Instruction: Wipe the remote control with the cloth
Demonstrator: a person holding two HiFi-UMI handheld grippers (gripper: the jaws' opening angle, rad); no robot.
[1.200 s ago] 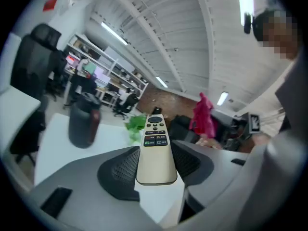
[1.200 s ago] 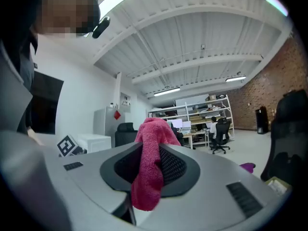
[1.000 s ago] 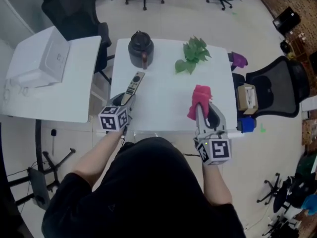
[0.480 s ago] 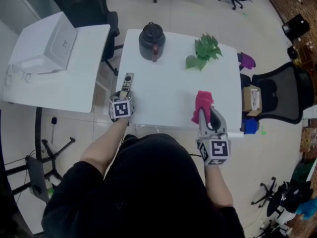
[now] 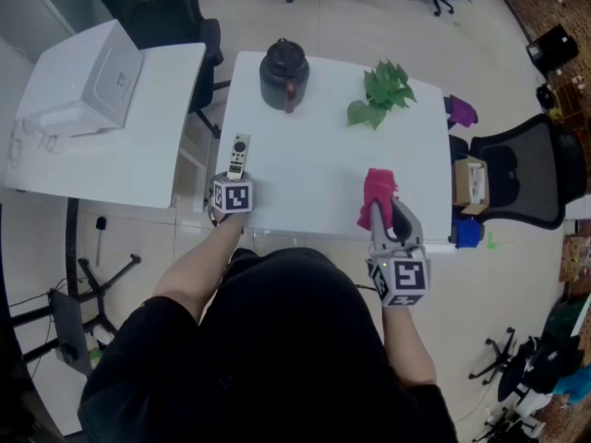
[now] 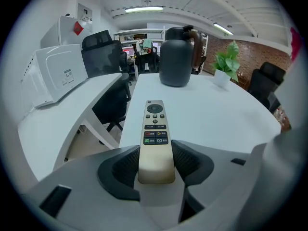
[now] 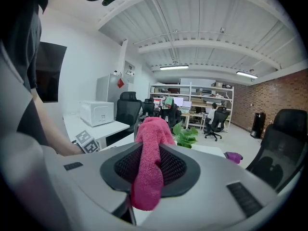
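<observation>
Remote control, slim, pale gold with dark buttons (image 5: 238,155) (image 6: 155,129), rests near the left front edge of a white rectangular desk (image 5: 314,160). Its near end is clamped between the pads of the left tool (image 5: 235,177) (image 6: 156,150), and its button end points toward the back of the desk. A person in a black top leans over the desk's front edge. At the back stand a dark round kettle with a brown handle (image 5: 283,74) (image 6: 175,61) and, well to its right, a leafy green plant (image 5: 380,90). Near the front right edge, the right tool (image 5: 383,207) (image 7: 153,165) is closed on a bright pink terry cloth (image 5: 377,190) (image 7: 151,138). The cloth stands bunched above the pads and hangs below them, well apart from the remote control.
</observation>
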